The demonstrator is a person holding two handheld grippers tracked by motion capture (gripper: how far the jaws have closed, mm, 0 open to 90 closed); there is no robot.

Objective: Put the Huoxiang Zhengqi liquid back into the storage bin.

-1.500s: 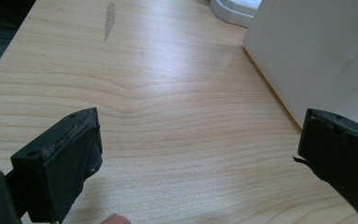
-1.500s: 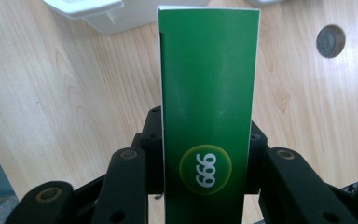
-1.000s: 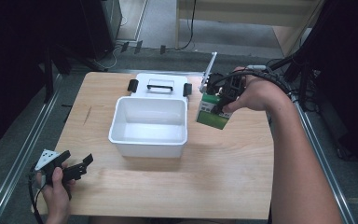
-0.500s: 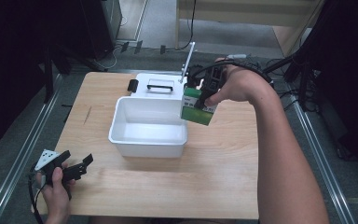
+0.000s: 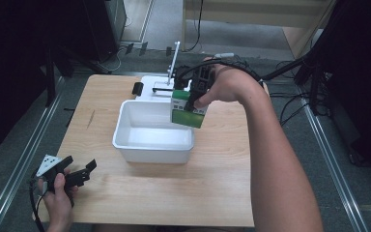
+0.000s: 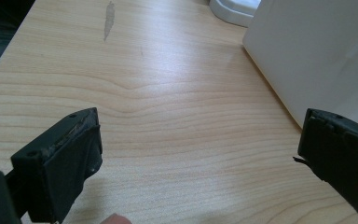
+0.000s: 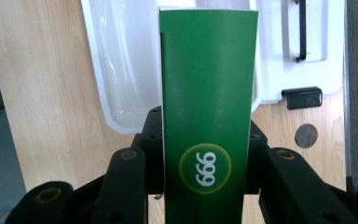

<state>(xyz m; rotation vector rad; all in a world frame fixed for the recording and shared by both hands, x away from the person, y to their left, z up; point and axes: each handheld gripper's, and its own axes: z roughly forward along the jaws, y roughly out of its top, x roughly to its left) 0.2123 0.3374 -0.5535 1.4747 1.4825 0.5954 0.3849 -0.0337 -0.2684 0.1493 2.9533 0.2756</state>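
A green box [image 5: 187,110] with a white round logo hangs in the air over the far right rim of the white plastic bin [image 5: 125,129]. My right gripper [image 5: 195,99] is shut on the box; in the right gripper view the green box [image 7: 207,116] stands between the jaws, with the white bin [image 7: 116,65] below. My left gripper [image 5: 77,175] rests near the table's front left corner, open with nothing between its jaws. In the left gripper view my left gripper [image 6: 196,154] has bare wood between its jaws, and the bin's wall [image 6: 317,51] rises at the right.
The bin's white lid [image 5: 157,87] with a black handle and clips lies flat behind the bin. In the right gripper view the lid [image 7: 303,46] lies beside the bin. A thin white rod [image 5: 174,58] stands behind the lid. Bare wood lies right and in front of the bin.
My right gripper has carried the green box leftward, from beside the bin's far right corner to over its far right rim. The left gripper has not moved.
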